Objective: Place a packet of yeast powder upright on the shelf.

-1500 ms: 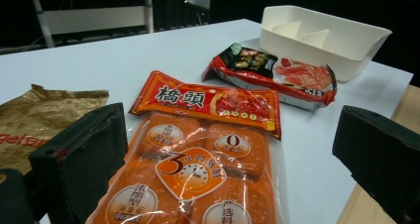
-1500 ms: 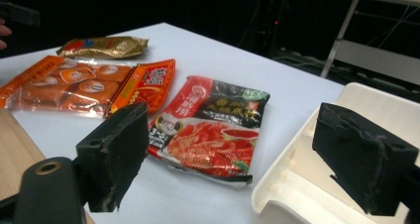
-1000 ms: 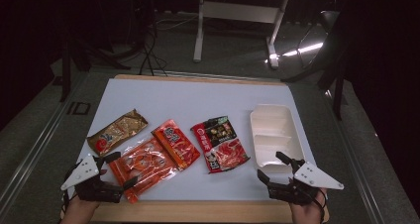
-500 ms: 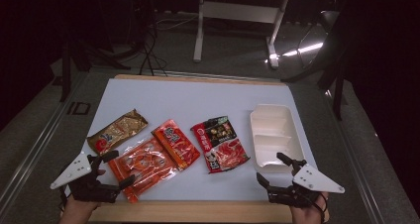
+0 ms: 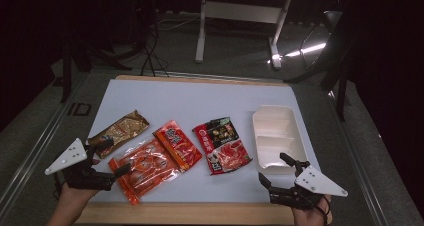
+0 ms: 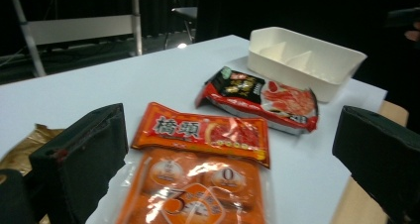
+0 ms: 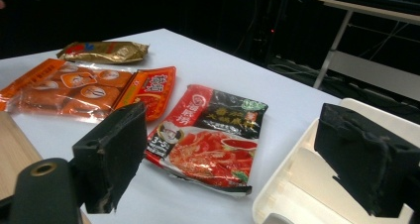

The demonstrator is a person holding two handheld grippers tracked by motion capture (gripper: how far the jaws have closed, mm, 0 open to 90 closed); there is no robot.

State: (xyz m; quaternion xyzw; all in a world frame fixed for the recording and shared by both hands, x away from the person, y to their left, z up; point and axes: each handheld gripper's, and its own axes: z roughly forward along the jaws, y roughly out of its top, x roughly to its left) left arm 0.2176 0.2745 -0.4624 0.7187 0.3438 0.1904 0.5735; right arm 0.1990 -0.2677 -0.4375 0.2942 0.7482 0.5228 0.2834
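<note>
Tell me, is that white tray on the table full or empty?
Empty. The white tray shows bare compartments in the high view, and all four snack packets lie flat on the table beside it.

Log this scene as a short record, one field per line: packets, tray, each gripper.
packets: four flat on the white table: gold packet, clear orange packet, small red packet, red-and-black packet
overlap: small red packet lies on clear orange packet's edge
tray: white, divided, empty, right of the packets
left gripper: open, holding nothing, at clear orange packet's corner
right gripper: open, holding nothing, by tray's near end

Spread tool (image 6: 233,169), orange packet (image 6: 193,192), white tray (image 6: 317,68)
</note>
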